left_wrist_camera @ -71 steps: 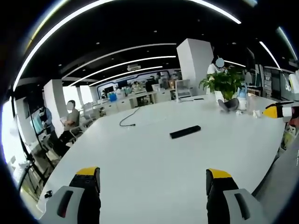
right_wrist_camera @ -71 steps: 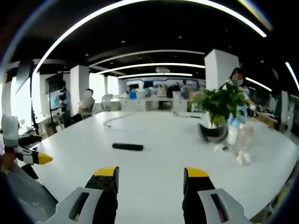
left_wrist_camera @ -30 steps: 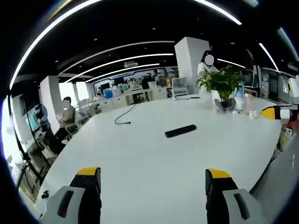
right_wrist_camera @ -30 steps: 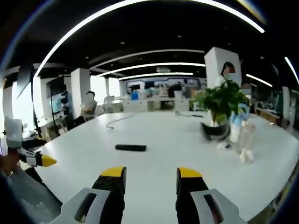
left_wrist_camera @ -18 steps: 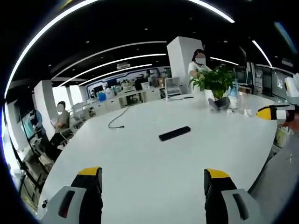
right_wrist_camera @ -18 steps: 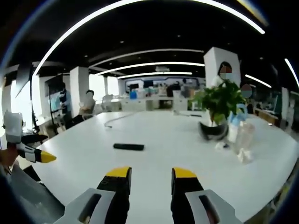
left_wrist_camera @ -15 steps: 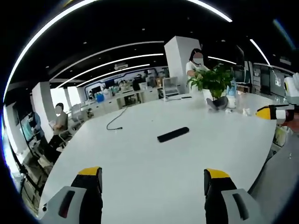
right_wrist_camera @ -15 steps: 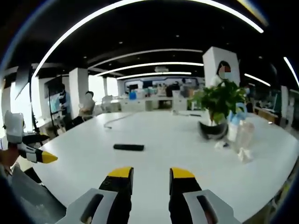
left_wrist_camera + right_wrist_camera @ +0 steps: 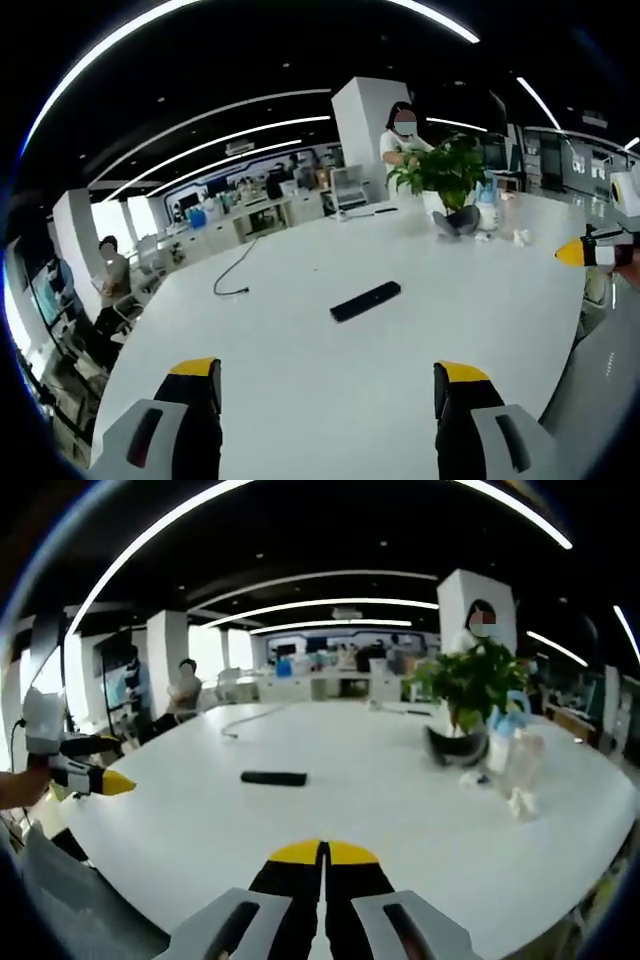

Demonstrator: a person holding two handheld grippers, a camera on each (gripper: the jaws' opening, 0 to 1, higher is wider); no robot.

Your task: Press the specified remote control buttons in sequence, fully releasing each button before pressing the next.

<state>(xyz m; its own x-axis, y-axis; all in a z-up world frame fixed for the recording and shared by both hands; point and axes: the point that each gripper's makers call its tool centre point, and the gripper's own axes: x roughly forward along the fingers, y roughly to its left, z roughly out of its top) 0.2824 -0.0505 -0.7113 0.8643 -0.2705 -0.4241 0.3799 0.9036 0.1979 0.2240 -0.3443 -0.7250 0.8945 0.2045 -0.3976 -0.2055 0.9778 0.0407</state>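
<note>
A big office: a long white table (image 9: 300, 340), rows of desks (image 9: 260, 210) behind, a potted plant (image 9: 470, 695), people sitting at work.

Item count, as seen in both views:

- Desk (image 9: 300, 380): one, white, large.
- Remote control (image 9: 365, 301): one, black, at centre frame.
- Potted plant (image 9: 470, 695): one, right of centre.
- Cable (image 9: 232, 275): one, upper left of the remote control.
- Clear bottles (image 9: 508, 752): apparently two, lower right of the plant; outlines are blurred, so the count is uncertain.
- White pillars (image 9: 167, 655): at least two.
- Persons: one standing behind the plant (image 9: 401, 140), one seated at far left (image 9: 112, 275).
- Claws: two, the left claw (image 9: 328, 412) and the right claw (image 9: 322, 855).
</note>
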